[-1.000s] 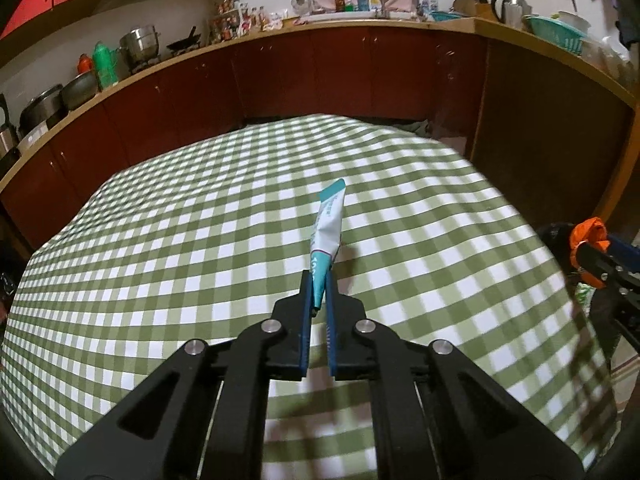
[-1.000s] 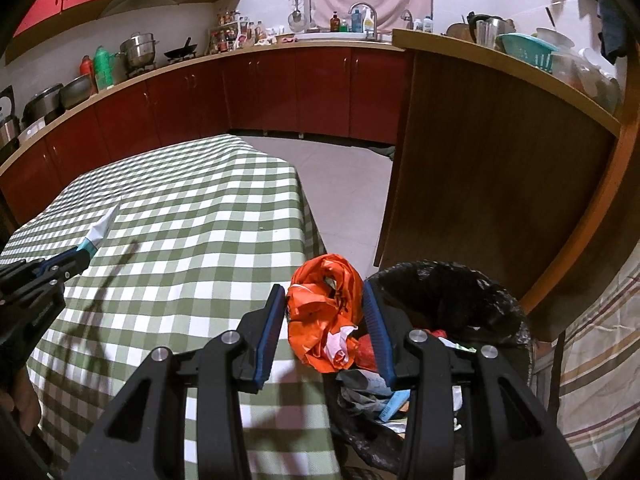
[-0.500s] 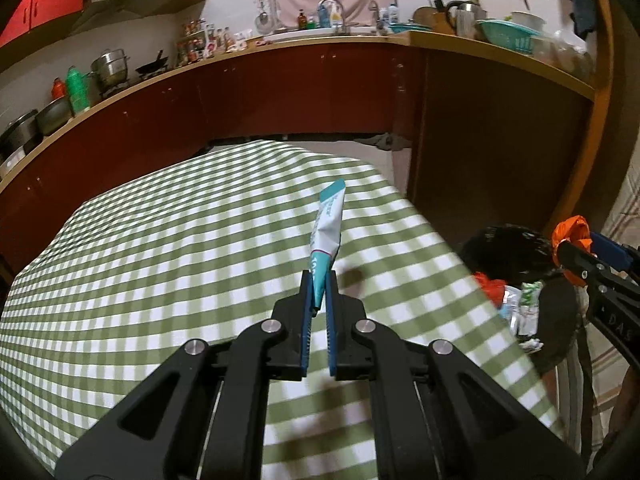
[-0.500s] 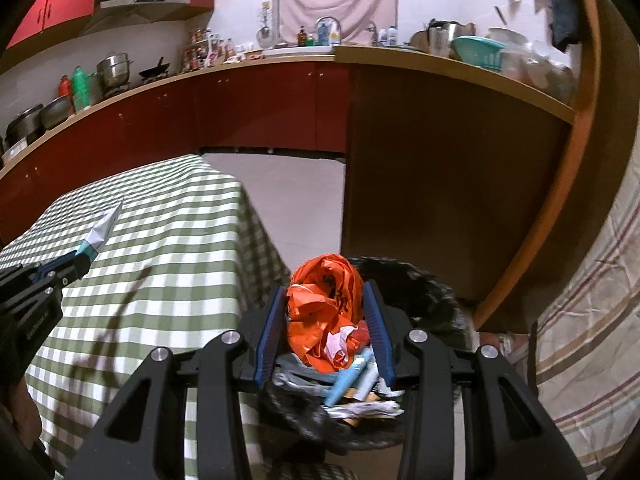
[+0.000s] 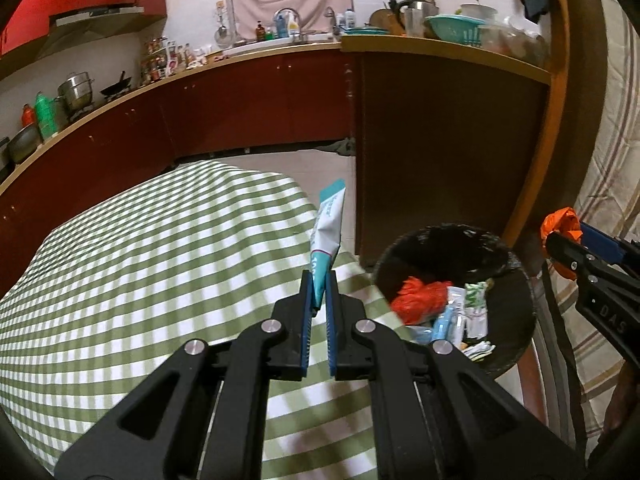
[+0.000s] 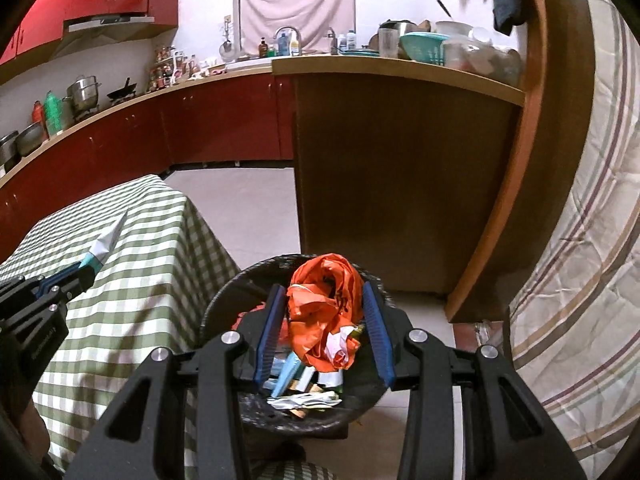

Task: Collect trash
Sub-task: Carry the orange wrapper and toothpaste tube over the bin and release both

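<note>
- Left gripper (image 5: 319,280): fingers clamped on a teal-and-white tube (image 5: 329,222), which stands upright over the checked table (image 5: 140,264) edge; trash bin (image 5: 516,280) lies at 3 o'clock.
- Right gripper (image 6: 326,308): fingers clamped on a crumpled orange bag (image 6: 325,308), hanging above the bin's open mouth.
- Advice: part the right fingers only while centred over the bin; carry the tube fully past the rim before release.

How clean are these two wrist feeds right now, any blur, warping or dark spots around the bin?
Left wrist view: strong fisheye bend in the counter edge; the bin interior is dark, its orange trash slightly smeared; the toothpaste tube in the left claw is sharp. Right wrist view: same warping, black corners; the orange bag in the right claw is crisp, the checked tablecloth softer.
</note>
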A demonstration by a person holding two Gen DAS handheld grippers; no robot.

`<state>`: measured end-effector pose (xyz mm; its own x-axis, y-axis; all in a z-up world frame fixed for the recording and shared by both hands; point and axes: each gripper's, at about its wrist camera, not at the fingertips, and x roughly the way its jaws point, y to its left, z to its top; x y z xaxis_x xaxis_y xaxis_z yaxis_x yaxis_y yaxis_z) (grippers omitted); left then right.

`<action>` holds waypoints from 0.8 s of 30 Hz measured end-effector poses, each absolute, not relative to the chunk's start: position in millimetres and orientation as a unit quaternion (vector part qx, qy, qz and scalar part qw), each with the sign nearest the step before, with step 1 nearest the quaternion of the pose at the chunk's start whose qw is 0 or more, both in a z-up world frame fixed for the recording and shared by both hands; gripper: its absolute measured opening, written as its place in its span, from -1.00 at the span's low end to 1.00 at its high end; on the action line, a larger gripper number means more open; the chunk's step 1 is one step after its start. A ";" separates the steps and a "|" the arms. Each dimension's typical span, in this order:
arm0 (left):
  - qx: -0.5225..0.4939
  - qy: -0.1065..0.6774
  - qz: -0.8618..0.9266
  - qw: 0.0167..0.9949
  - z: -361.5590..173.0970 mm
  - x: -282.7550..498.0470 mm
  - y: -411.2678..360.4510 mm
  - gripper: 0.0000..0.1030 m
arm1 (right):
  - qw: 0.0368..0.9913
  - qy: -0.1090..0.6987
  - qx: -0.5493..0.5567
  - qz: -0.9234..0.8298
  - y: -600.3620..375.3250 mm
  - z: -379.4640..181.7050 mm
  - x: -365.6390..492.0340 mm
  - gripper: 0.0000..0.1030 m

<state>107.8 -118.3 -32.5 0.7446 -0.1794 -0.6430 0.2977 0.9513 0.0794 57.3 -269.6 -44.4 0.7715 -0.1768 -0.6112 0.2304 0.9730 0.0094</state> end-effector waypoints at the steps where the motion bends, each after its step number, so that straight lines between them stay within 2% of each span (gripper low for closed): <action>1: 0.090 0.334 -0.131 0.929 -33.0 107.3 -121.0 -0.88 | 0.940 0.320 0.043 -0.110 -271.7 -44.7 56.8 -0.21; 24: 0.102 0.340 -0.156 0.922 -50.3 119.9 -165.4 -0.87 | 0.940 0.319 0.048 -0.110 -284.5 -52.6 66.0 -0.21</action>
